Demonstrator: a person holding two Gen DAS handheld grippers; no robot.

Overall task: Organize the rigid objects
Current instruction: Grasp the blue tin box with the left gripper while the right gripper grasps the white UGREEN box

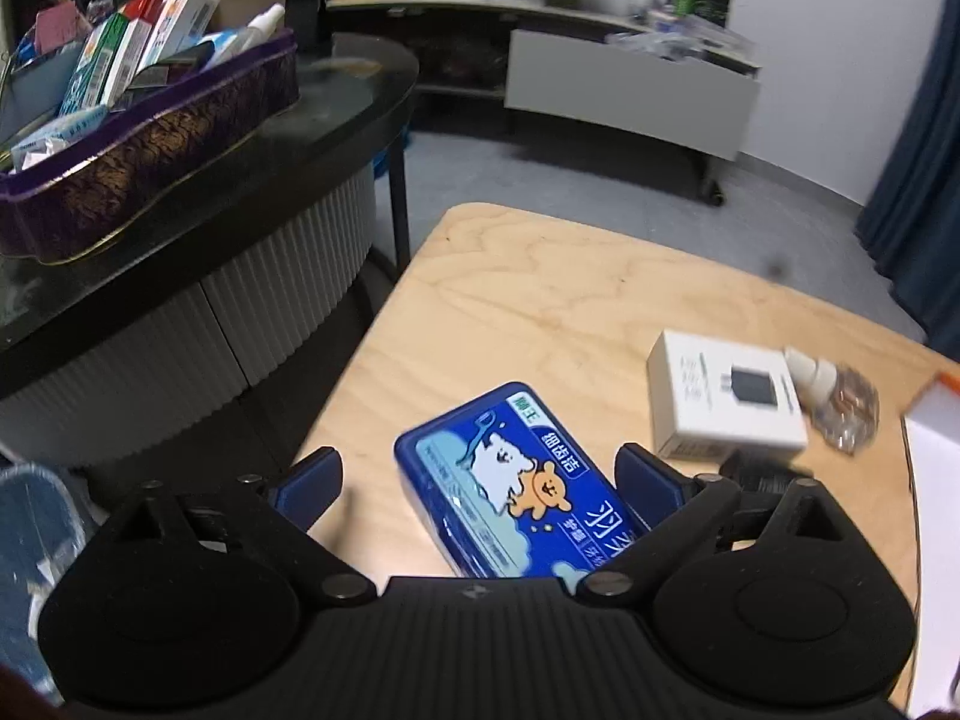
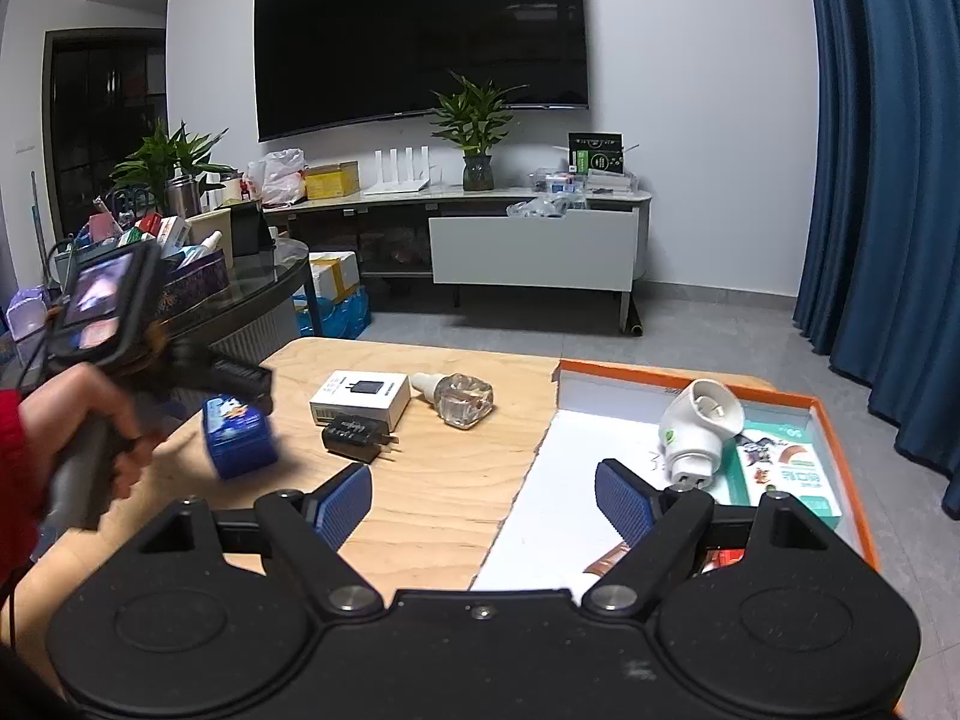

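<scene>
Right gripper (image 2: 483, 501): jaws spread wide, nothing between them, hovering over the near edge of the table (image 2: 432, 516) where it meets the orange tray (image 2: 840, 420).

Left gripper (image 1: 477, 483): jaws spread. The blue tin (image 1: 516, 486) sits between them, close against one pad and clear of the other; whether that pad actually touches it cannot be told. The right wrist view shows the tin under this gripper near the table's left edge, blurred.

Done, by my reading: the tray already holds a white plug-in unit (image 2: 699, 432), a green-and-white box (image 2: 786, 468) and some small items hidden behind the gripper.

Left, by my reading: the tin, then further out on the wood the black charger (image 2: 354, 437), the white box (image 2: 360, 396) just behind it and the clear bottle (image 2: 462, 399) beside that. Four loose items; roughly mid-task.

Beyond, a purple tin (image 1: 150, 150) of boxes stands on the glass table (image 1: 360, 78), well apart.
</scene>
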